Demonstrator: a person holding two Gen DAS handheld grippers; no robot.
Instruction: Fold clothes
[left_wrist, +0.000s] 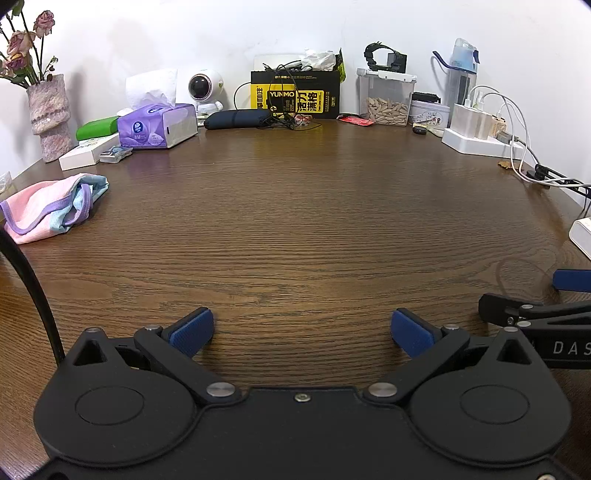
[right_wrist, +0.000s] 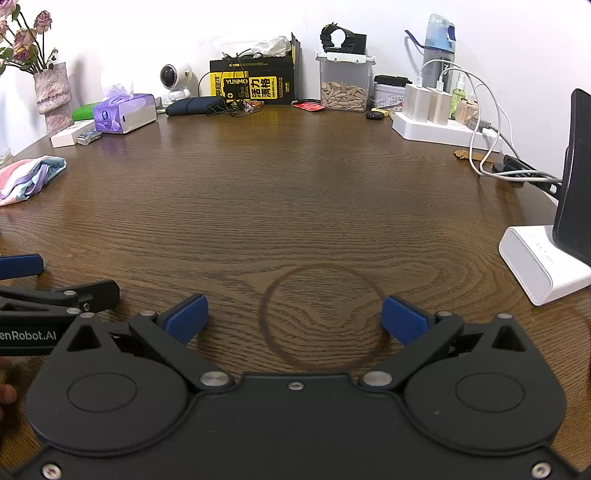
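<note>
- Nearest, the left tool (left_wrist: 302, 332) sits low over the bare brown tabletop (left_wrist: 295, 221) with its blue pads spread wide and nothing between them.
- Just to its right, the right tool (right_wrist: 293, 319) is equally wide open and empty, poised above a dark ring stain (right_wrist: 325, 317) in the wood; each tool shows at the edge of the other's view, so the two are side by side and close.
- Since neither tool holds cloth, the step in hand looks like the reach for the garment, and both should stay fully open until a pad is under and a pad over the fabric.
- Farther out on the left, well apart from both tools, lies the garment (left_wrist: 51, 206): a small pink and light-blue piece with purple trim, loosely bunched near the tabletop's left edge.
- To do this well, I would take the left tool to it first, pinch a trimmed edge rather than the bunched middle, and drag it to the open centre, where there is room to spread it flat before any fold.
- Coming in low and level should keep the lower pad from pushing the cloth off the left edge.
- Beyond it stand a purple tissue box (left_wrist: 159, 123) and a vase (left_wrist: 50, 114) of dried flowers; the reach should stop short of them.
- Farthest right, the white power strip (right_wrist: 439, 129) trails loose cables (right_wrist: 491, 147), which the right tool should avoid.
</note>
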